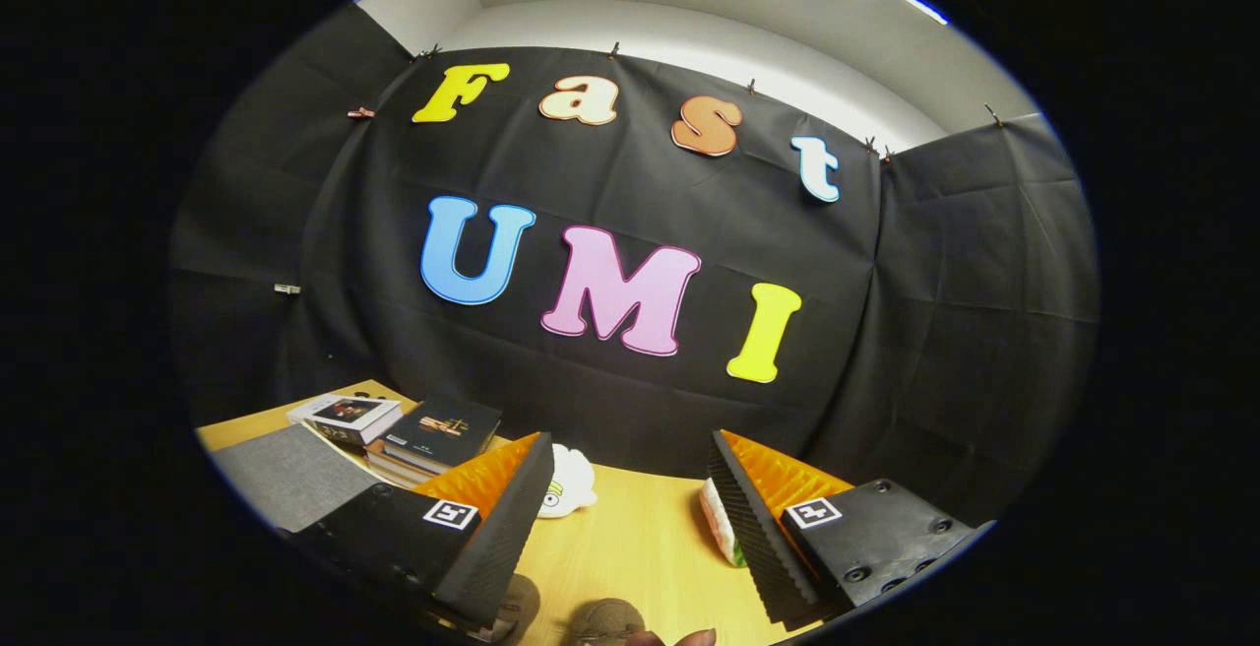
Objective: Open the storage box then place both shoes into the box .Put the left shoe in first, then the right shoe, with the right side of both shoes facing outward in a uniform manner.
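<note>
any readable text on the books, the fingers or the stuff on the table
Nothing here reads as words.
Top book: a gold mark on the dark cover, too small to read.
Box beside the books: a picture and markings, too blurred to read.
Fingers: a square black-and-white marker on each, a pattern and not text. The gripper is open over the table.

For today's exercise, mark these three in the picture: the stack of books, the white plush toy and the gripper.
Stack of books (438,434): gripper view, cover of the top dark book.
White plush toy (571,484): gripper view, its rounded body.
Gripper (630,503): gripper view, midway between its open fingertips.
</note>
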The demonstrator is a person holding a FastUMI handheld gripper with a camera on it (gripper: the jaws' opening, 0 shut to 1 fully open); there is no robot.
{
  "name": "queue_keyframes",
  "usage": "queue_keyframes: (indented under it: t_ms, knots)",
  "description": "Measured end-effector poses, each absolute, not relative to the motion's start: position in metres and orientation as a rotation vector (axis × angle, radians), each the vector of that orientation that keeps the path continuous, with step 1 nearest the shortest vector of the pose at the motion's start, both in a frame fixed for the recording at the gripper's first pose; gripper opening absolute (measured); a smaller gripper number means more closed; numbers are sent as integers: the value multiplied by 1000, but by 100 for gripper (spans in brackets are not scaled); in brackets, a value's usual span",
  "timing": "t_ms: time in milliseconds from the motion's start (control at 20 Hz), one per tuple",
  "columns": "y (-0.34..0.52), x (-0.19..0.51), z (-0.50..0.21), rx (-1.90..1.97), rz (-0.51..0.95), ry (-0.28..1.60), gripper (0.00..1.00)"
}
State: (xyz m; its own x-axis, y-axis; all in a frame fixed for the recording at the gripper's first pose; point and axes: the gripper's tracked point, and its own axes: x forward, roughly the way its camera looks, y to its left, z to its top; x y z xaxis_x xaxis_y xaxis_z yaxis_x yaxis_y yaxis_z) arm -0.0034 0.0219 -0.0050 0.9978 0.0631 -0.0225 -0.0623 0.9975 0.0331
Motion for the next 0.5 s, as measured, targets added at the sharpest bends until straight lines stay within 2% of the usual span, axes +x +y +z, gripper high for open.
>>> queue_keyframes:
  t_ms: [150, 500]
  knots:
    - [57, -6, -18, 80, 215, 78, 97]
    - [152, -32, -65, 383, 665, 347, 98]
